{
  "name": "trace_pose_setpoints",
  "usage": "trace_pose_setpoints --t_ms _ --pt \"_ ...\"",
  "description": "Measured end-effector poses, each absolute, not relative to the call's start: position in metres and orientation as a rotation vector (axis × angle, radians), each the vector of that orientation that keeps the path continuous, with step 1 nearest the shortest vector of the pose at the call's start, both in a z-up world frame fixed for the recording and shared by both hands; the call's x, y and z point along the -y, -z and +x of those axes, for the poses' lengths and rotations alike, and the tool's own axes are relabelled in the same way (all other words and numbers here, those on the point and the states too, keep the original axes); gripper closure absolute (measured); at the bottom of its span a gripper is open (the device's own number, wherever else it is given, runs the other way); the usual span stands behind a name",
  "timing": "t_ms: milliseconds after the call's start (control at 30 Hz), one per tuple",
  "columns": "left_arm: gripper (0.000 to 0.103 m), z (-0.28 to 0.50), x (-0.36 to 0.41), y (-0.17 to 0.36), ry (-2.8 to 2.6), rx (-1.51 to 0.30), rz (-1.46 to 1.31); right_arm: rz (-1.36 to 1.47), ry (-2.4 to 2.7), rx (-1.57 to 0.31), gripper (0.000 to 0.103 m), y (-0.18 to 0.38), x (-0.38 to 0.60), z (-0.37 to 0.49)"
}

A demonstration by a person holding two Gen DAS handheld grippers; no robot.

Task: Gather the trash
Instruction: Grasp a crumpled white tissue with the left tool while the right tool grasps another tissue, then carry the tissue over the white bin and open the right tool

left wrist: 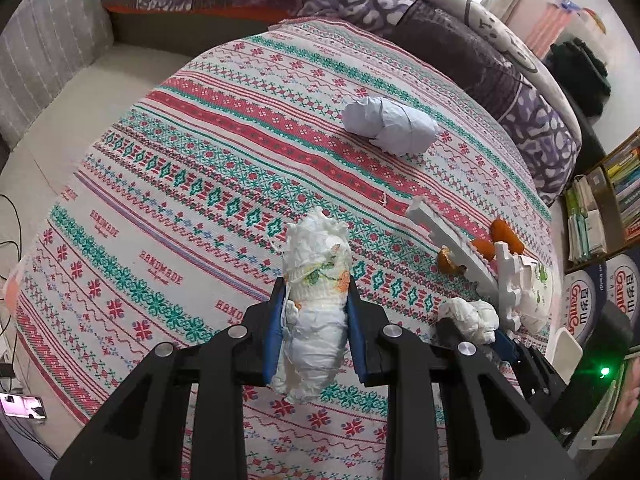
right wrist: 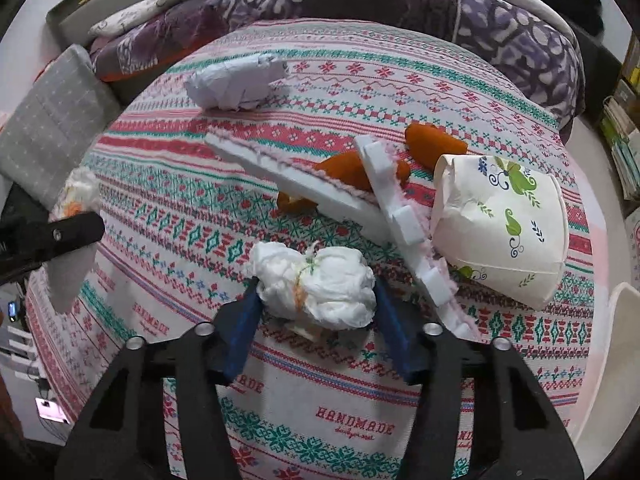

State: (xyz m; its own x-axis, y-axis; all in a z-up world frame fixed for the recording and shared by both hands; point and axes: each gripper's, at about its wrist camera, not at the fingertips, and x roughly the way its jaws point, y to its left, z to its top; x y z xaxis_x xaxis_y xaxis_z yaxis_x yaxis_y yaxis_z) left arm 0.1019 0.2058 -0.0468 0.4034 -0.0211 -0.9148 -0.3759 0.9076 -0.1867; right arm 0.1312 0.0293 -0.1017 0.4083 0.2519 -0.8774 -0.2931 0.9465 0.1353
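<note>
Your left claw [left wrist: 316, 292] is pinching a long crumpled wad of white tissue [left wrist: 314, 320] with faint green and orange print on it; the wad stands up past the blue pads and hangs below them, lifted clear of the cloth. Your right claw [right wrist: 316, 300] sits around a second, rounder ball of white tissue [right wrist: 320, 286] that rests on the cloth; both blue pads lie right at its sides, but whether they press on it yet cannot be told.

Just right of that ball lie two white foam strips [right wrist: 296, 176] with notched edges, crossed over each other, one end propped up. Orange peel pieces [right wrist: 434, 144] lie under and behind the foam. A crushed paper cup [right wrist: 500, 216] with green leaf print lies on its side against the foam, at the right. At the far side, well apart from the rest, sits a pale blue bundle of crumpled paper [left wrist: 390, 126].

The near and left parts of the cloth are bare, so you have open room there. The right is crowded by foam and cup.

Everything lies on a tablecloth [left wrist: 180, 168] striped in red, green and white, marked HANDMADE. Beyond it runs a purple patterned quilt [left wrist: 540, 128]. A grey cushion [left wrist: 44, 68] is at the far left, bookshelves [left wrist: 612, 196] at the right.
</note>
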Motion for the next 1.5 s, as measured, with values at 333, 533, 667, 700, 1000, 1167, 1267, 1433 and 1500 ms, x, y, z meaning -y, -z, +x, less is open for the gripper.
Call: trace_pose_setpoints --t_ms 333,533,667,700,1000,1167,1267,1433,1500 --pt "0.075 0.099 -0.206 0.036 -0.251 -1.089 -0.383 0.003 -0.371 -1.011 0.057 0.07 -0.021 0.123" --pt "0.075 0.098 -0.195 0.027 -0.257 -1.049 -0.322 0.01 -0.347 -0.948 0.057 0.053 -0.011 0.119" --pt "0.075 0.096 -0.182 0.019 -0.253 -1.014 -0.261 0.017 -0.311 -0.926 0.057 0.046 0.001 0.118" --pt "0.075 0.096 -0.179 0.018 -0.25 -1.008 -0.251 0.023 -0.303 -0.924 0.057 0.045 0.004 0.119" --pt "0.075 0.094 -0.141 0.01 -0.194 -0.968 -0.139 0.074 -0.214 -0.912 0.057 0.038 0.038 0.119" --pt "0.075 0.094 -0.123 0.008 -0.152 -0.955 -0.104 0.099 -0.162 -0.908 0.057 0.035 0.058 0.118" --pt "0.075 0.094 -0.113 0.007 -0.13 -0.949 -0.084 0.114 -0.124 -0.904 0.057 0.034 0.072 0.117" --pt "0.075 0.093 -0.098 0.006 -0.099 -0.943 -0.063 0.165 -0.033 -0.908 0.057 0.032 0.105 0.117" --pt "0.075 0.093 -0.093 0.006 -0.089 -0.942 -0.058 0.192 0.006 -0.91 0.057 0.032 0.119 0.117"
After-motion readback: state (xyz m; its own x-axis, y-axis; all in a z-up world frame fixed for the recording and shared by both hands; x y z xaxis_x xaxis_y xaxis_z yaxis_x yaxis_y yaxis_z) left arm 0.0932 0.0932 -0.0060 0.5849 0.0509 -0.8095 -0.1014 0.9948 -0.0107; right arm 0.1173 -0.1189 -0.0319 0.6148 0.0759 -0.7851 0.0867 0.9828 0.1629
